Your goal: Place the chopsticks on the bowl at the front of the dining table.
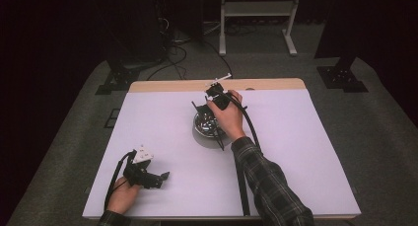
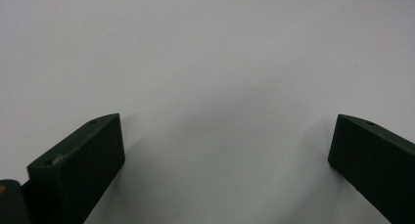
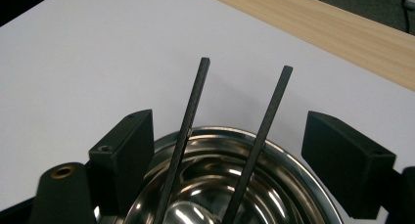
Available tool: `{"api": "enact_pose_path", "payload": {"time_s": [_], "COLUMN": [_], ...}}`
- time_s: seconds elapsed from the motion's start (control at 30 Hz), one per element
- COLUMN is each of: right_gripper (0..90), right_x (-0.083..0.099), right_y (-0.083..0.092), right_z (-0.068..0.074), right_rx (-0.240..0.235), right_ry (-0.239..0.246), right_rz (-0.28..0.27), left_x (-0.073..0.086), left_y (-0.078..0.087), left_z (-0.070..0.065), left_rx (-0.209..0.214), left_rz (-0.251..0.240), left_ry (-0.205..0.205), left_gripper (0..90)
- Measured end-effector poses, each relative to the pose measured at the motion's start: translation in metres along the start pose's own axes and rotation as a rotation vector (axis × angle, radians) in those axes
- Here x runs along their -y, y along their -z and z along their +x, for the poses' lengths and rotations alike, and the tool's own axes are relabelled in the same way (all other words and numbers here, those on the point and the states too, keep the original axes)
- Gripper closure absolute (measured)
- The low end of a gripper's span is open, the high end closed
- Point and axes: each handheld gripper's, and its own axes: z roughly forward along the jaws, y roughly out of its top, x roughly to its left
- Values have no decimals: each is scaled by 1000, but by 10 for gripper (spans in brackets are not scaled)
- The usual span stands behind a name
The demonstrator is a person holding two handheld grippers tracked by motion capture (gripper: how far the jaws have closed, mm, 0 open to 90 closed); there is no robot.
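A shiny steel bowl stands near the middle of the white table cover. Two thin black chopsticks lie across the bowl, their ends sticking out past its rim. My right gripper, held by a hand in a plaid sleeve, hovers over the bowl. In the right gripper view the right gripper is open. Both chopsticks run between its jaws, and the pads stand apart from them. My left gripper rests at the table's near left, and in its own view the left gripper is open over the bare cover.
The white cover spreads over the tabletop, with a bare wooden strip along the far edge. Cables trail from both grippers toward the near edge. Beyond the table are a stand's legs and floor cables.
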Motion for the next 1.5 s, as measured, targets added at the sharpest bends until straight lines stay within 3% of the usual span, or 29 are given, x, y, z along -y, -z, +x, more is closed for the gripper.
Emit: {"api": "enact_pose_path", "payload": {"time_s": [0.17, 0.67, 1.5], "right_gripper": [187, 200, 202], "right_x": [-6, -13, -6], "right_y": [-15, -34, -19], "right_z": [-1, -1, -35], "right_rx": [35, 40, 106], "right_ry": [-9, -29, -78], "right_rz": [20, 36, 56], "left_x": [0, 0, 0], "left_y": [0, 0, 0], "left_z": [0, 0, 0], "left_rx": [-1, 1, 0], "left_rz": [0, -1, 0], "left_ry": [0, 2, -1], "left_gripper": [0, 0, 0]}}
